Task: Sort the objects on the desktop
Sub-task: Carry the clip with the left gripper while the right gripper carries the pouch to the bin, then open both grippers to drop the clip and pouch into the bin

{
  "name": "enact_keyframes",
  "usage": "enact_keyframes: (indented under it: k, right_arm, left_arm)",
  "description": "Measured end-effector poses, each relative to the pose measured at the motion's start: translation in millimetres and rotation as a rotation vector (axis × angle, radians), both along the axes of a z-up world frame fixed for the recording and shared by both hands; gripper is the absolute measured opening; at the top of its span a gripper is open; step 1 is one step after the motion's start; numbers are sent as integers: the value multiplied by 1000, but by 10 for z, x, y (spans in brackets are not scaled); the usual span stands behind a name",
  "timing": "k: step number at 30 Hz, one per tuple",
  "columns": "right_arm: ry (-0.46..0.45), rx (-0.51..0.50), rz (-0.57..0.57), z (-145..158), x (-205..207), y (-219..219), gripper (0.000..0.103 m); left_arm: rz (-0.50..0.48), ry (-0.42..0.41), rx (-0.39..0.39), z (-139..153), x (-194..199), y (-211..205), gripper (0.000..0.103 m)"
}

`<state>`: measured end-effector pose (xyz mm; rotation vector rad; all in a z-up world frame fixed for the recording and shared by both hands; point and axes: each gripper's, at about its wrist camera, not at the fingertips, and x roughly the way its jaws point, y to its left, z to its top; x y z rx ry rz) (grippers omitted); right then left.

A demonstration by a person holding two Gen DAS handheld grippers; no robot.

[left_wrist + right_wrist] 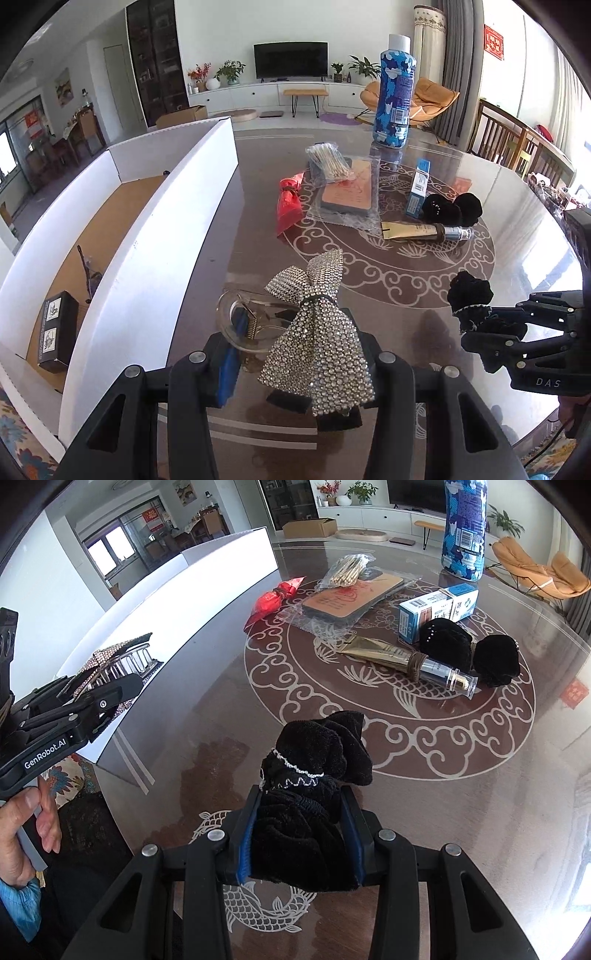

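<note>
Left tool (291,373): partly closed, clamped on the rhinestone bow clip (317,332), held above the desk (406,332) beside the white box (147,240).
Right tool (301,834): partly closed, squeezing a black velvet scrunchie (314,775) over the desk.
Clip handling: light but rigid, clear jaw likely brittle; best gripped at the hinge, not the floppy bow.
Scrunchie handling: soft, light, compressible; a bunched middle grip looked secure.

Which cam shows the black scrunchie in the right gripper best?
Right wrist: the black scrunchie fills the centre, clamped between the right gripper pads, its silver trim plain. Left wrist shows it only small at the right edge, from the side, partly behind the gripper's fingers.
</note>
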<state>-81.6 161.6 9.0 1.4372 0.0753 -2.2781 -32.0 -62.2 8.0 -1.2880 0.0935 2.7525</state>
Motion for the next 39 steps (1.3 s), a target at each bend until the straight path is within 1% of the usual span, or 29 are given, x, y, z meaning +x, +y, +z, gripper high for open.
enact_keyframes:
  k: [7,11,14,16,18,21,23,25,27,30,32,34,35,37,38,39]
  right_arm:
    - [16,44,97,47,-160,-403,41]
    - [8,67,158,16,-160,-632,41]
    - [-20,74,179,-53,-161,-718,41]
    - [-27,85,201,-27,-201,-796,41]
    - [13,113,230,119,-284,-909,41]
    - [84,112,280,467,-474,-1195,41]
    - [138,98,321,723,-598,-1479,41]
    - [190,71,366,955,-703,-1827,41]
    - [220,31,407,1114,-811,-2211,41]
    - [241,-45,476,1191,-969,-2784,41]
    - [224,-62,508,1112,-1103,-3135,41]
    - [169,-52,513,930,-1258,-3409,42]
    - [140,-42,513,826,-1333,-3515,43]
    - [111,-8,493,647,-1448,-3658,53]
    - [95,4,488,560,-1507,-3696,73]
    - [81,13,479,496,-1554,-3723,96]
  left_arm:
    - [23,-10,84,129,19,-223,48]
    - [11,-34,97,83,59,-244,48]
    - [-10,-67,125,12,88,-250,48]
    - [-12,-76,153,46,84,-327,48]
    - [-3,-62,173,185,67,-473,48]
    - [45,-16,177,475,29,-828,48]
    - [105,14,167,630,-1,-1150,48]
    - [181,27,143,697,-29,-1500,48]
    - [263,11,147,656,-71,-1866,48]
    - [357,-42,165,473,-151,-2280,48]
    - [387,-89,190,323,-211,-2425,48]
    - [391,-136,219,173,-272,-2464,48]
    - [394,-164,219,98,-303,-2460,48]
    - [411,-221,202,-44,-355,-2447,48]
    - [430,-238,189,-100,-368,-2449,49]
    - [447,-249,187,-147,-372,-2453,54]
